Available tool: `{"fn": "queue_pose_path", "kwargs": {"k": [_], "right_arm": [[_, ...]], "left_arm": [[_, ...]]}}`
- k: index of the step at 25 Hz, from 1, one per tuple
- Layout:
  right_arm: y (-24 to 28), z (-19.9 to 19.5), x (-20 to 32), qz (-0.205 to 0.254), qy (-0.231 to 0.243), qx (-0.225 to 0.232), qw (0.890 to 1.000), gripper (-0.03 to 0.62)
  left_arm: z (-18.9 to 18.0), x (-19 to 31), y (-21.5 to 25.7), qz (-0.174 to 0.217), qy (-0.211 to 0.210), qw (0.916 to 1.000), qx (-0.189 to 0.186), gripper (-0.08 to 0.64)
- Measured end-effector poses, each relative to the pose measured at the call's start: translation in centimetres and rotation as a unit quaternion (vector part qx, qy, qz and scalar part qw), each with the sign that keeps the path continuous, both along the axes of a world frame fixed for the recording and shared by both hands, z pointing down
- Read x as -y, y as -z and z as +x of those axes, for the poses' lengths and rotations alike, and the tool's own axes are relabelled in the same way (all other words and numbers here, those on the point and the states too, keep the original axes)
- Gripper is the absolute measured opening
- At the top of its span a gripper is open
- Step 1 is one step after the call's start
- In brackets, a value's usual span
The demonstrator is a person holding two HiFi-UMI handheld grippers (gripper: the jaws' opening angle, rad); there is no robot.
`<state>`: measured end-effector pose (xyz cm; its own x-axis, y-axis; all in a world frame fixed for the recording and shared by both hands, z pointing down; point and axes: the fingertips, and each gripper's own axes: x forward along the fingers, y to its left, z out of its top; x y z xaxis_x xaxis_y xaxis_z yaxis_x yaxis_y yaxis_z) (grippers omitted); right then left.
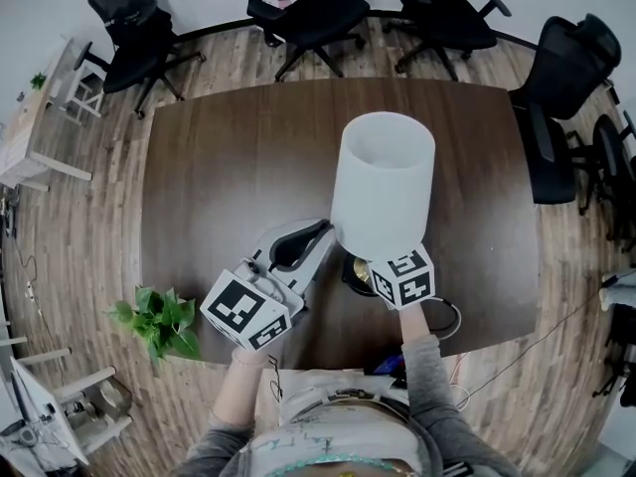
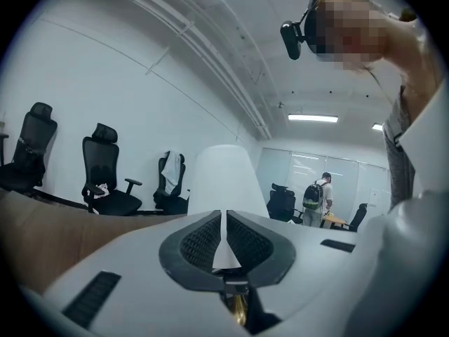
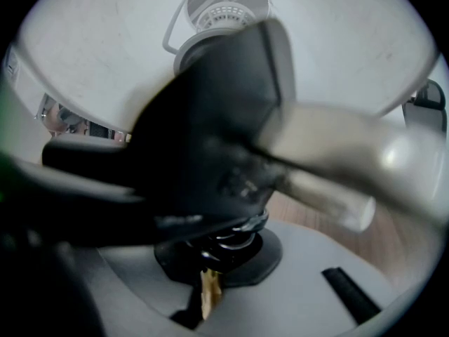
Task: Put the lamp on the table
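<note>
The lamp has a tall white shade [image 1: 383,182] and a dark base [image 1: 352,272] that shows low over the brown table [image 1: 219,167], near its front edge. I cannot tell whether the base rests on the table. My right gripper [image 3: 223,248] is under the shade, shut on the lamp's black stem [image 3: 231,230]. The right gripper view looks up into the shade [image 3: 105,55]. My left gripper [image 1: 298,244] hovers just left of the lamp, its jaws shut on nothing. It points at the shade [image 2: 221,177].
Black office chairs [image 1: 298,8] ring the far and right sides of the table. A green plant [image 1: 159,321] stands at the front left corner. A thin cable [image 1: 452,318] loops near my right hand. A person with a backpack [image 2: 313,199] stands far off.
</note>
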<state>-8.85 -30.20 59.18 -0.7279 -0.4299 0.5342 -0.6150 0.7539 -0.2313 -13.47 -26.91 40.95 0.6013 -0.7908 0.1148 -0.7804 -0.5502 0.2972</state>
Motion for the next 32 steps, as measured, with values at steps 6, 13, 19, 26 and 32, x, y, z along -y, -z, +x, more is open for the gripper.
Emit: {"fn": "queue_pose_path", "kwargs": {"k": [6, 13, 19, 26, 32], "right_arm": [[-0.1, -0.2, -0.1, -0.001, 0.004, -0.002, 1.0, 0.018], [-0.1, 0.0, -0.2, -0.004, 0.003, -0.002, 1.0, 0.018], [0.0, -0.1, -0.2, -0.005, 0.007, -0.003, 1.0, 0.018], [-0.3, -0.3, -0.3, -0.004, 0.013, -0.007, 1.0, 0.018], [-0.3, -0.3, -0.5, -0.003, 0.016, -0.009, 1.0, 0.018]], "left_arm": [[-0.2, 0.4, 0.1, 0.0, 0.005, 1.0, 0.003, 0.067], [-0.1, 0.5, 0.0, -0.007, 0.002, 1.0, -0.003, 0.103], [-0.1, 0.5, 0.0, -0.012, 0.001, 0.9999, -0.011, 0.181], [0.6, 1.0, -0.1, -0.014, -0.016, 0.9998, -0.006, 0.279], [1.1, 1.4, -0.3, -0.015, -0.026, 0.9995, -0.005, 0.358]]}}
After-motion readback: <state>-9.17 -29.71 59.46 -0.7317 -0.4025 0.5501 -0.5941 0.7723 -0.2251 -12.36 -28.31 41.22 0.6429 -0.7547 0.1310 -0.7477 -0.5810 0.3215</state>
